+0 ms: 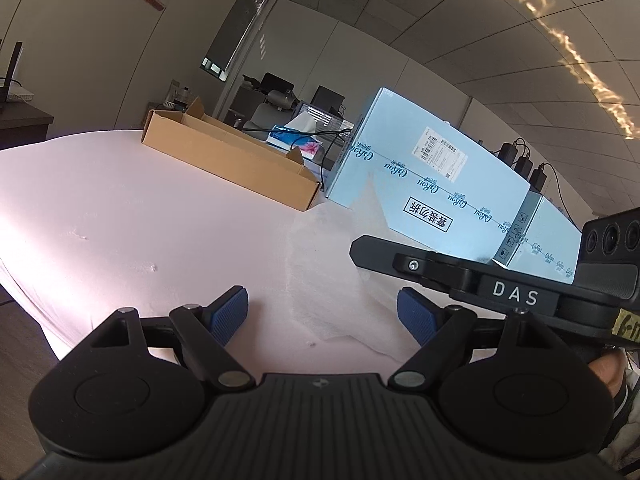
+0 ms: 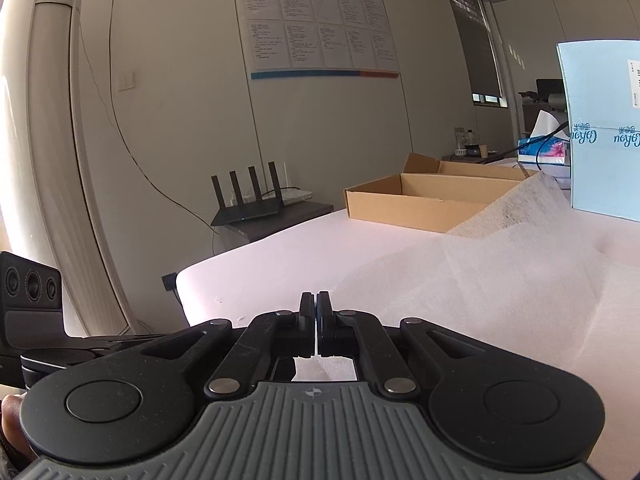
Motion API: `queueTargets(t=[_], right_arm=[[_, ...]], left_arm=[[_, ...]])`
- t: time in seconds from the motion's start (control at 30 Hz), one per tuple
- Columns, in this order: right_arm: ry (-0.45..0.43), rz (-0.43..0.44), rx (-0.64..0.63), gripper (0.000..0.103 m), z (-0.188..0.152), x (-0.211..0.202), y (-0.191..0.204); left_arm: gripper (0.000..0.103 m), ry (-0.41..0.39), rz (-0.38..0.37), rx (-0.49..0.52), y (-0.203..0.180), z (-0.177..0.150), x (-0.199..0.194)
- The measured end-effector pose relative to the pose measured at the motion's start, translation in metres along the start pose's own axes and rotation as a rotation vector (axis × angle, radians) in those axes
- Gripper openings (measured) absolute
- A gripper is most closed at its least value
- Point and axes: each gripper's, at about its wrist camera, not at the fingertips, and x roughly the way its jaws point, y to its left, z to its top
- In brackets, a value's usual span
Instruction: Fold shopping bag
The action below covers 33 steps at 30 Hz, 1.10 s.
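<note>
The shopping bag [image 2: 500,280] is thin white see-through fabric spread over the white table [image 2: 260,264]. One part of it stands up in a peak in front of the blue carton. My right gripper [image 2: 316,300] is shut; the bag's edge runs straight into its closed jaws, and fabric shows beneath them. In the left wrist view the bag [image 1: 328,280] lies just ahead and to the right. My left gripper [image 1: 322,312] hangs open just above the table with nothing between its blue pads [image 1: 228,316]. The right gripper [image 1: 360,250] reaches in from the right over the bag.
A shallow open cardboard box [image 1: 228,160] sits at the back of the table. To its right are a large light-blue carton [image 1: 432,188] and a tissue box [image 1: 296,140]. The table's left edge [image 1: 28,280] drops to the floor. A router [image 2: 256,200] stands on a side cabinet.
</note>
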Motion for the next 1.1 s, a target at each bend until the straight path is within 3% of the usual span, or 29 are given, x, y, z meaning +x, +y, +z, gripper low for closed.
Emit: queueTargets(t=[0.27, 0.73, 0.83, 1.1], right_arm=[[0.052, 0.003, 0.006, 0.002, -0.009, 0.015, -0.003], [0.007, 0.057, -0.009, 0.002, -0.007, 0.021, 0.0], [0.032, 0.037, -0.012, 0.002, -0.009, 0.027, -0.002], [0.107, 0.096, 0.059, 0.002, -0.012, 0.037, -0.011]], left_arm=[[0.08, -0.011, -0.007, -0.005, 0.008, -0.002, -0.006], [0.081, -0.01, -0.013, 0.015, 0.011, -0.003, -0.009], [0.081, -0.007, -0.013, 0.017, 0.012, -0.003, -0.009], [0.081, 0.002, -0.01, 0.058, 0.012, -0.003, -0.011]])
